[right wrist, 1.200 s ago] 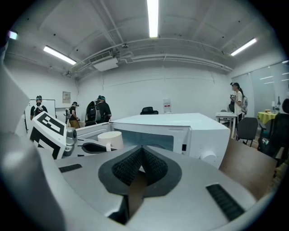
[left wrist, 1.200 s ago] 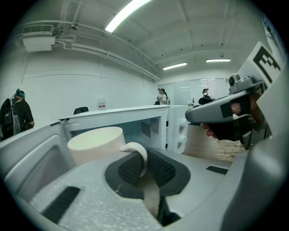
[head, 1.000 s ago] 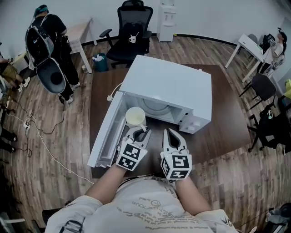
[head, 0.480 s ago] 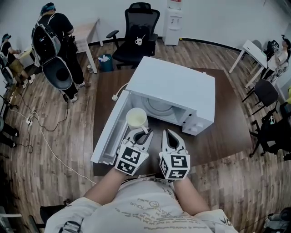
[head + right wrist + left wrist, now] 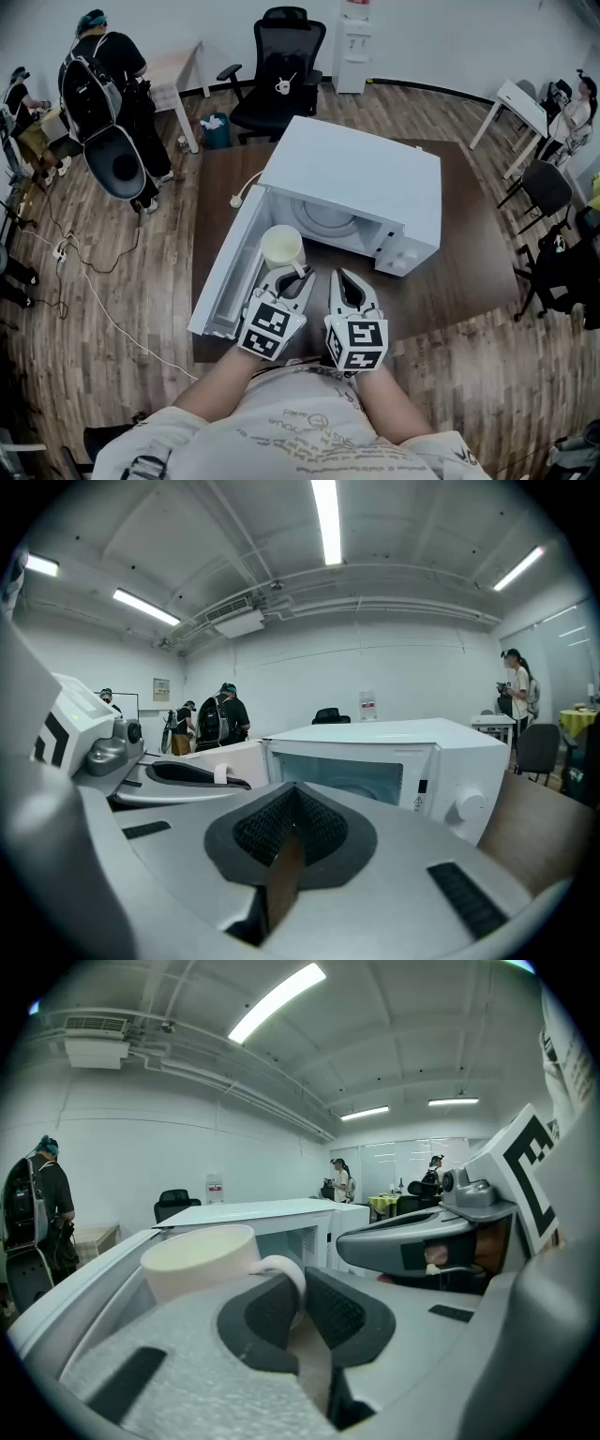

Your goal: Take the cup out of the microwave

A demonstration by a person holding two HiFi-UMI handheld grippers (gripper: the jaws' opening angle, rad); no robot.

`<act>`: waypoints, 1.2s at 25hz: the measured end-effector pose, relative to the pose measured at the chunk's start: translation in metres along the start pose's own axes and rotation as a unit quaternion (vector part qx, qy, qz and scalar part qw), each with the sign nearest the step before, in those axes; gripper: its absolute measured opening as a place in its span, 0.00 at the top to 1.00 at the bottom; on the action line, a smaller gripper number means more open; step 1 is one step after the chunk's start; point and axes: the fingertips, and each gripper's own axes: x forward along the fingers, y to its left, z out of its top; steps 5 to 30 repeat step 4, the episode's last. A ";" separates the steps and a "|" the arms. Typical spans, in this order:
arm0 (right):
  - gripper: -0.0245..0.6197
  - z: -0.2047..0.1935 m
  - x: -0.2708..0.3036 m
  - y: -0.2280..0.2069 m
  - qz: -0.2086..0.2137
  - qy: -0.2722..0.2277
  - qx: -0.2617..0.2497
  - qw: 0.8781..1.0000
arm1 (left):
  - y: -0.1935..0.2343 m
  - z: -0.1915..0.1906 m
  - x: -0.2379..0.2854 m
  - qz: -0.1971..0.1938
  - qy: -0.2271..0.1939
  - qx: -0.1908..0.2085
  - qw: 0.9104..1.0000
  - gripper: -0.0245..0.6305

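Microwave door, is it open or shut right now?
Open: the microwave door stands swung out to the left, and the turntable shows inside the cavity.

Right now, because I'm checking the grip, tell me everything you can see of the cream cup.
The cream round cup looks like glazed ceramic, with a plain wall, open top and looped handle. It stands upright, held by the left tool, whose pads pinch the handle. It hangs at the mouth of the white microwave, beside its open door.
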 end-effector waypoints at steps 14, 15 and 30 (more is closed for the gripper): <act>0.94 -0.001 0.000 0.002 0.000 0.002 0.000 1.000 | 0.000 -0.005 -0.001 -0.001 0.004 -0.002 1.000 0.91; 0.94 -0.001 0.000 0.002 0.000 0.002 0.000 1.000 | 0.000 -0.005 -0.001 -0.001 0.004 -0.002 1.000 0.91; 0.94 -0.001 0.000 0.002 0.000 0.002 0.000 1.000 | 0.000 -0.005 -0.001 -0.001 0.004 -0.002 1.000 0.91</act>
